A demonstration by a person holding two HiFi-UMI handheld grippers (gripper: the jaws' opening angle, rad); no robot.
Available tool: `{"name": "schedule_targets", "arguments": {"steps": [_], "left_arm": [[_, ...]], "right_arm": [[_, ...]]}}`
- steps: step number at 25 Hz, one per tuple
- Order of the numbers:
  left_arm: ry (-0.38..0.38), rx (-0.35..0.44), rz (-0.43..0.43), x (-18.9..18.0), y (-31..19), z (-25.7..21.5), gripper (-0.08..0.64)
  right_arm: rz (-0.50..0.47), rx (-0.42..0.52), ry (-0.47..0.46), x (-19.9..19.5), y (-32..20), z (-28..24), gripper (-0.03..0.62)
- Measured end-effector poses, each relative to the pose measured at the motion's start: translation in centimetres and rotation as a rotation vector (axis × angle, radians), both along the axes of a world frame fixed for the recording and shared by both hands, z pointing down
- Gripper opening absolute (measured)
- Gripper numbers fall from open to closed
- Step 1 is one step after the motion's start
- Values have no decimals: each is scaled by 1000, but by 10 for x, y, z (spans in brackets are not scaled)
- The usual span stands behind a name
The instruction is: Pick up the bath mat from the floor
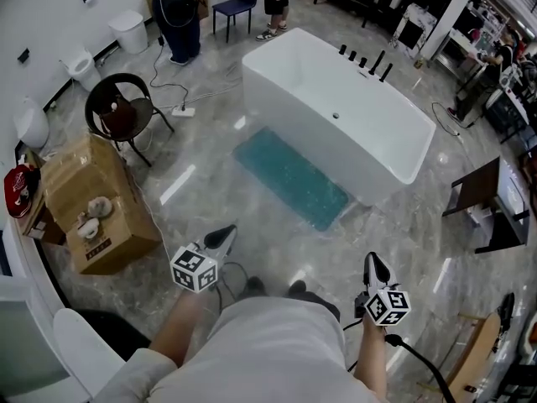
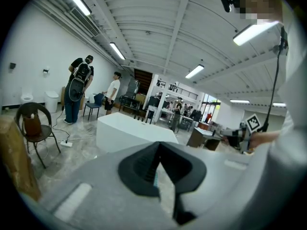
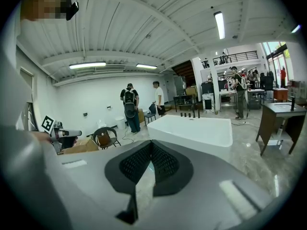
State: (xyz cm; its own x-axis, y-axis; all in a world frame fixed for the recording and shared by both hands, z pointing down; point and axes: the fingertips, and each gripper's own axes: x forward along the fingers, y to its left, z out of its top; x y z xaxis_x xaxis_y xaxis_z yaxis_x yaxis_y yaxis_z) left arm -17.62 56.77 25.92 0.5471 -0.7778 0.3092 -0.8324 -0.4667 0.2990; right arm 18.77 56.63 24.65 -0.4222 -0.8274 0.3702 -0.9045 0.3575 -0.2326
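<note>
Teal bath mat [image 1: 291,179] is lying flat on the grey marble floor [image 1: 210,200] in the centre of the head view. It is running diagonally along the near side of the white bathtub [image 1: 336,107], with one long edge just beside the tub wall. Nothing is touching it.

Left gripper [image 1: 225,235] is showing in the lower left of centre, held up in front of the person's body, jaws pressed together and pinching nothing. Its own view is showing the two dark pads [image 2: 144,164] meeting at the tips, with the tub and room behind. It is sitting well short of the mat.

Right gripper [image 1: 375,263] is showing at lower right, also raised and apart from the mat, jaws closed tight. Its own view is showing the ribbed pads [image 3: 165,164] together and empty.

A cardboard box [image 1: 96,200] is sitting at the left edge, with a black round-backed chair [image 1: 122,112] just above it. A white power strip [image 1: 183,112] is lying on the floor near the chair. A toilet [image 1: 81,65] and white bin [image 1: 130,30] are standing at upper left. People [image 1: 178,11] are standing at the top beside a blue chair [image 1: 235,7]. A dark side table [image 1: 487,204] is standing at the right edge.
</note>
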Motion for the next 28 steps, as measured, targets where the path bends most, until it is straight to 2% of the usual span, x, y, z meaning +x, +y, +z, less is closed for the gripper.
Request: {"name": "schedule_targets", "arguments": {"steps": [7,12,19,28], "left_arm": [[7,-6,-16,-12,5,5,2],[-4,-17,-40,-10,-2,8,2],[-21,-28,-94,-9,-31,7,2],[-36,-31,-149,17,-99,4,2]], "right_arm": [[11,-21,-26,-10,2,10,5],[-9,-33,-39,-9,-18,16,5],[-69,-43,-49,-16,-72,22,5],[-119,-52,-60,8,-160,26,5]]}}
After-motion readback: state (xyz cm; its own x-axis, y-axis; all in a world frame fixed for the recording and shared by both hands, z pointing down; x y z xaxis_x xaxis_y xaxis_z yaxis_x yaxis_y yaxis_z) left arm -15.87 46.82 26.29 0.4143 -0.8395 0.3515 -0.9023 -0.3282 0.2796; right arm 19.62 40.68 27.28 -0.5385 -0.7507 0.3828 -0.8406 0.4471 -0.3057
